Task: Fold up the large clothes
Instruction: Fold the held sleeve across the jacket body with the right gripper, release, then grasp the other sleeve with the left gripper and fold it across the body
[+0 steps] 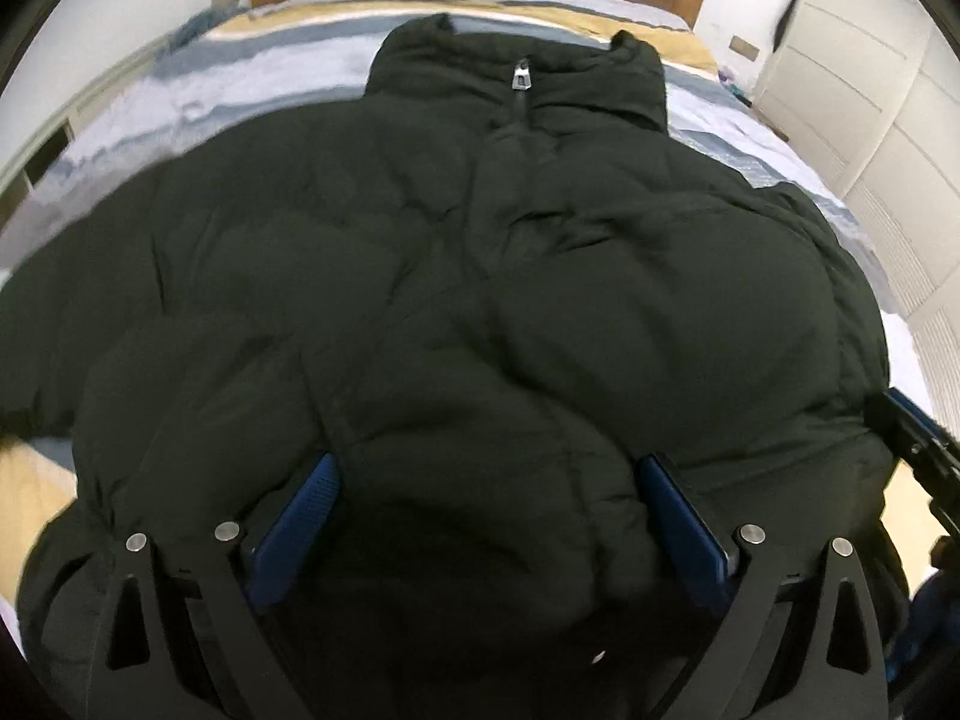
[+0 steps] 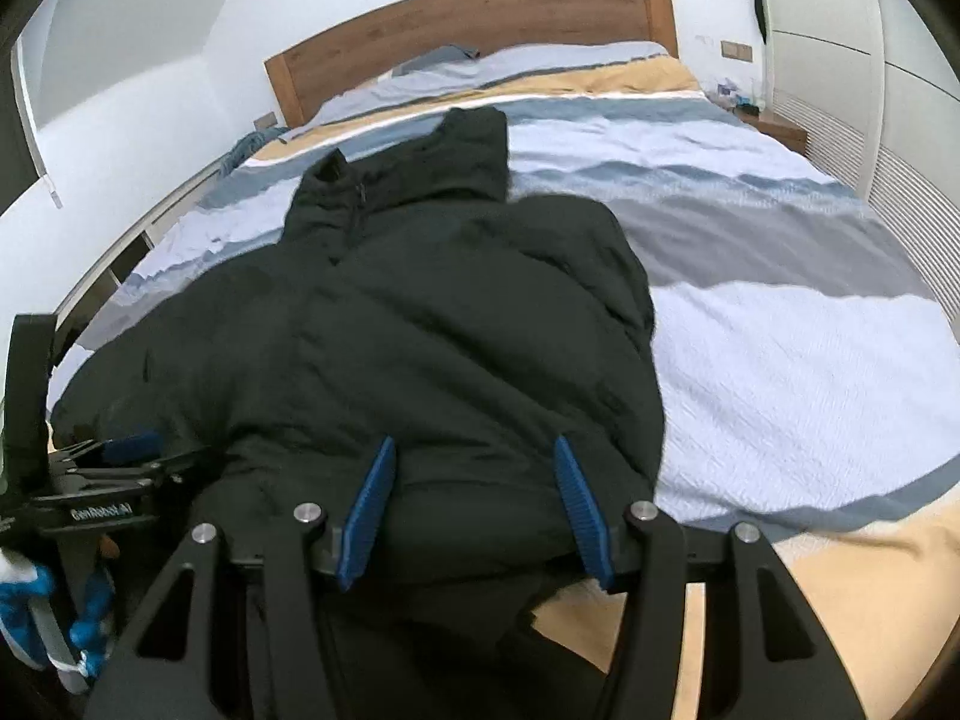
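A large black puffer jacket lies front up on the bed, zipped, collar toward the headboard; it also shows in the right wrist view. My left gripper is open, its blue-padded fingers straddling a bulge of the jacket's hem. My right gripper is open too, its blue fingers either side of the hem at the jacket's right side. The left gripper shows at the left edge of the right wrist view, and the right gripper shows at the right edge of the left wrist view.
The bed has a striped blue, grey and yellow cover and a wooden headboard. White wardrobes stand to the right, with a small nightstand. A white wall is on the left.
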